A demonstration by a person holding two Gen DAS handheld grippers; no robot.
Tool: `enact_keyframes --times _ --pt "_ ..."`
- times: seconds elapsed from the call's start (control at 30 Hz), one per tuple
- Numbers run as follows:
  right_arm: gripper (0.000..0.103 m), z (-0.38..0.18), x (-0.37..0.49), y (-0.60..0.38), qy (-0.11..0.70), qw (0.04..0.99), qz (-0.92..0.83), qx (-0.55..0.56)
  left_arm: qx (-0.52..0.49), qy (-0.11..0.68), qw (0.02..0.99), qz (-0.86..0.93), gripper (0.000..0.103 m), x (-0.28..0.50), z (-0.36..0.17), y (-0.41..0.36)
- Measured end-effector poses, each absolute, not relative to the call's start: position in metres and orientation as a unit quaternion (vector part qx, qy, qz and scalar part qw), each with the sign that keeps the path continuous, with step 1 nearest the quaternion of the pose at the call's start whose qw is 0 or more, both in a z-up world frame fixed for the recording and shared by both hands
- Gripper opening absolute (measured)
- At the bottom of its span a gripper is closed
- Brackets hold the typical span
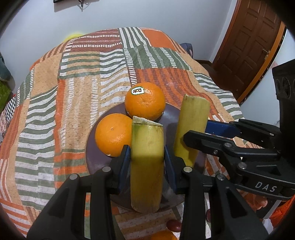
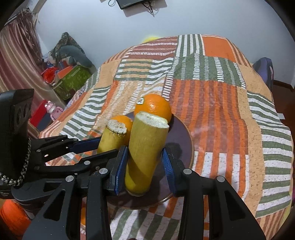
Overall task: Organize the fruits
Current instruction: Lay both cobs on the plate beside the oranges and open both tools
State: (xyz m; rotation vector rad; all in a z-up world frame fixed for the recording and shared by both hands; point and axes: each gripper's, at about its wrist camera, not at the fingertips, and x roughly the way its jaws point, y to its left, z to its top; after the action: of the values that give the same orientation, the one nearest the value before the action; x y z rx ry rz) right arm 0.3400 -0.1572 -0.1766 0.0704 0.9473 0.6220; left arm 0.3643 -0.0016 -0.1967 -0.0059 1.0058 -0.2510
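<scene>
Your left tool (image 1: 146,157) and right tool (image 2: 145,162) each clamp a cane piece (image 1: 147,162) over the plate (image 1: 92,157); two oranges (image 1: 112,134) crowd its far-left rim.

Wall: pale, plain wall (image 2: 92,27) behind the table, evenly lit.
Wall fixture: a dark device with dangling cables (image 2: 137,5) mounted high up.
Door: panelled brown wooden door (image 1: 252,46) on the right, with a metal handle (small, hard to make out).
Table cover: patchwork cloth (image 1: 73,96) in orange, green and white stripes, draped over the table's far edge and both side edges.
Curtain: reddish striped curtain (image 2: 16,55) at the left.
Clutter: green box (image 2: 71,81) with soft bundles piled on it, beyond the table's left edge.
Floor: dark wood strip (image 2: 284,85) past the table's right edge.
</scene>
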Motion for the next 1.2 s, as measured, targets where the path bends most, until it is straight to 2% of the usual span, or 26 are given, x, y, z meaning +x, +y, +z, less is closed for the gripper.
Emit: enact_keyframes --times 0.67,1.2 --pt "0.035 -0.195 0.345 -0.166 0.467 0.836 0.286 0.016 0.028 0.484 0.867 -0.112 0.037 0.38 -0.206 -0.016" --pt "0.035 -0.154 0.31 -0.172 0.424 0.859 0.287 -0.003 0.021 0.448 0.887 -0.11 0.041 0.332 -0.156 -0.004"
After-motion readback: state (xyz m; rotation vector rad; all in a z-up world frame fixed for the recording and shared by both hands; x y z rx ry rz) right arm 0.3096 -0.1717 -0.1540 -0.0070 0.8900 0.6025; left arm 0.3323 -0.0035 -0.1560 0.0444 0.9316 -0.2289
